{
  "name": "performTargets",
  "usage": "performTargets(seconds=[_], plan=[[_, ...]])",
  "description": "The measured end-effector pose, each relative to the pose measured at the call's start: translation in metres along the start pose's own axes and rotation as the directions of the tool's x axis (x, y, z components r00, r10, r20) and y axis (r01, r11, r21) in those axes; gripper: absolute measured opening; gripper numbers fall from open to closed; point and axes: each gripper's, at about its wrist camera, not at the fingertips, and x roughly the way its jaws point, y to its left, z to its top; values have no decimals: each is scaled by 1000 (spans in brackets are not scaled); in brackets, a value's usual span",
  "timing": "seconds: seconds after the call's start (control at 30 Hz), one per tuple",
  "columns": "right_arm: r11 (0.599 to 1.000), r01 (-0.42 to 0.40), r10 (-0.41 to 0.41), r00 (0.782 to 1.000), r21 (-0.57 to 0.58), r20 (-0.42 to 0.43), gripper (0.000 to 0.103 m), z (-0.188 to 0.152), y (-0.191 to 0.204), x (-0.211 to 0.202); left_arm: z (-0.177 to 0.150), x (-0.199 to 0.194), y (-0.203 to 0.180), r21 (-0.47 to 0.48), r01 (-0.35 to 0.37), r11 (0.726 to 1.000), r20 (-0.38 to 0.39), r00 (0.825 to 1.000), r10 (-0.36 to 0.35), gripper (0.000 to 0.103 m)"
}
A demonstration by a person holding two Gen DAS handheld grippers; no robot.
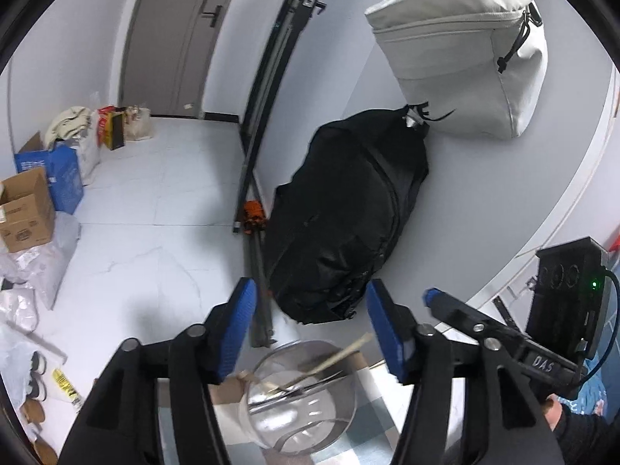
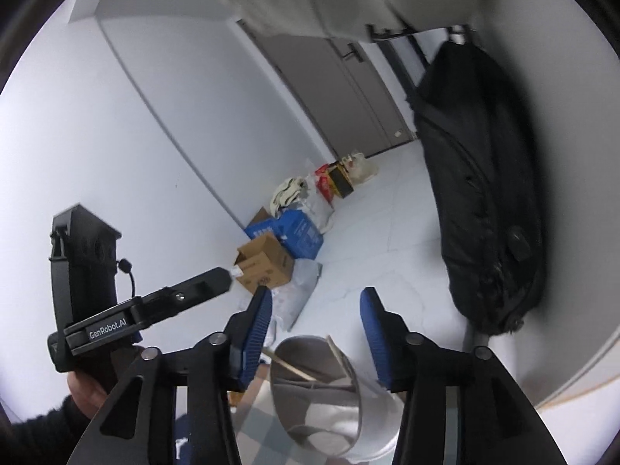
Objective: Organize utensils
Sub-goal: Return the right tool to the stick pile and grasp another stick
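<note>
1. utensils (image 1: pixel 310 378) lying inside a clear round container (image 1: pixel 271 426), low in the left wrist view; pale wooden chopsticks (image 1: pixel 341 356) slanting up over its rim, thin metal pieces crossing below them.
2. same container (image 2: pixel 360 418) low in the right wrist view, tilted in that picture, with chopsticks (image 2: pixel 298 371) leaning across the inside.
3. container resting on a checked cloth (image 1: pixel 372 426) in pale green and white squares.
4. left gripper (image 1: pixel 312 323) released, blue pads (image 1: pixel 242 333) apart, nothing between them; hovering above the container, not touching it.
5. right gripper (image 2: pixel 314 329) also released, blue pads (image 2: pixel 257 333) spread wide, nothing clamped; above the container's rim, apart from it.
6. each gripper visible in the other's view, held by a hand (image 2: pixel 91 389) in a dark sleeve.
7. beyond the cloth, a black bag (image 1: pixel 345 224) slumped on the white tiled floor (image 1: pixel 155 232) against the wall.
8. grey bag (image 1: pixel 461 54) hanging above the black one.
9. further left, a cardboard box (image 1: pixel 27 209), a blue box (image 1: pixel 62 174) and bags along the wall, near a grey door (image 1: pixel 174 38).
</note>
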Motion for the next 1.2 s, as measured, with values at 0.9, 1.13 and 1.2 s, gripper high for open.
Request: performTargets(seconds=[0.9,1.13,1.2], plan=[[990,139,-134,935,-9,-328,87,-172,30,-13,-152,-37,24,-142,-237,961,-69,971,229,78],[992,127,-104,874,16,-475,67,-222,26,14,-179,-37,39,-161,-275,948,-101,960,261,78],[991,134,-107,860,18,-499,63,-229,26,22,-184,-38,44,-164,-283,945,-104,958,268,78]])
